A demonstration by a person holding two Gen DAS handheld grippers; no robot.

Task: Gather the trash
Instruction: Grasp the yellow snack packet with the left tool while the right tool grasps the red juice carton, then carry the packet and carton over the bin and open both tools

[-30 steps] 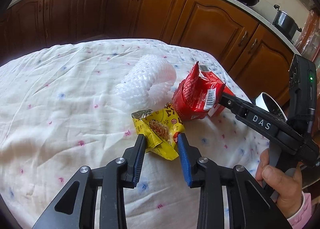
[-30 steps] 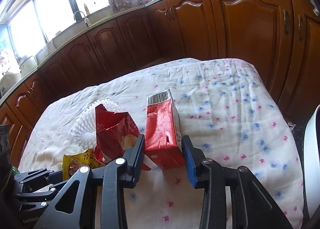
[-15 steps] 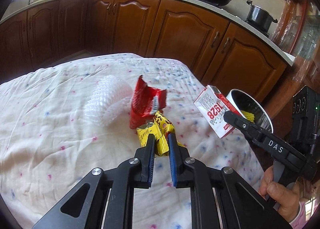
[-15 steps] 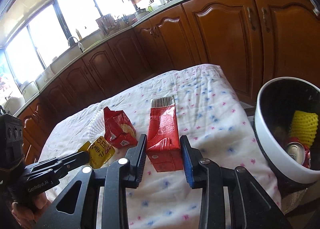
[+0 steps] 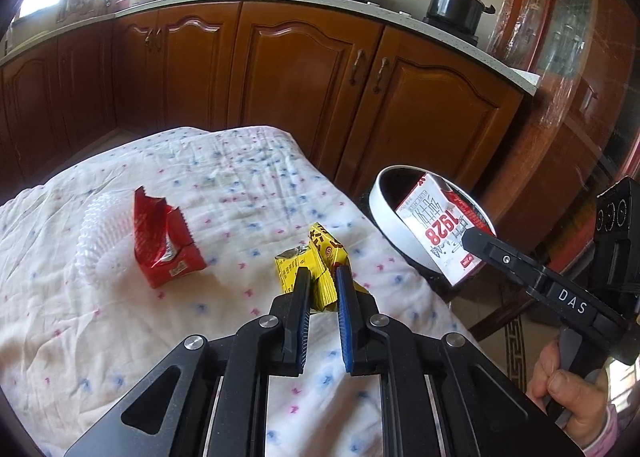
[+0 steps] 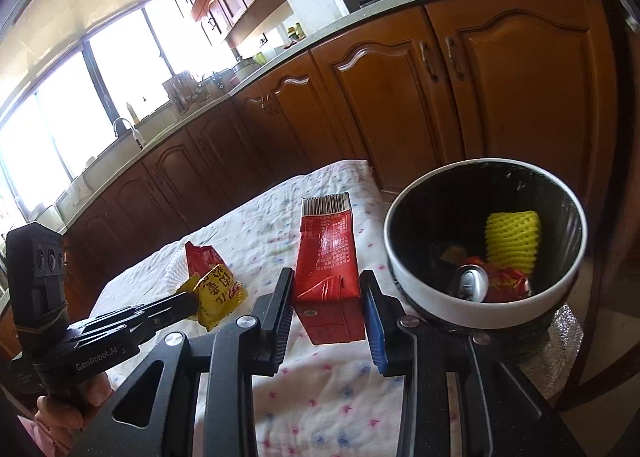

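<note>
Two hand-held grippers carry litter off a table draped in a speckled white cloth (image 5: pixel 120 337). Far left of the left gripper (image 5: pixel 323 289), a white foam net (image 5: pixel 98 233) lies on the cloth, touching a torn red snack bag (image 5: pixel 164 241) just beside it. The left gripper is clamped on a crumpled yellow wrapper (image 5: pixel 316 269), pinched between its pads and raised off the cloth. To its right, the right gripper (image 6: pixel 326 297) grips a red drink carton (image 6: pixel 328 273) upright between its pads, held near the rim of a white-rimmed trash bin (image 6: pixel 452 309) that stands just past the table's edge. Inside the bin, to the right of that gripper, lie a drink can (image 6: pixel 472 283), a red wrapper (image 6: pixel 506 285) and a yellow foam net (image 6: pixel 512 235). A hand (image 5: pixel 568 389) holds the right gripper's handle.
</note>
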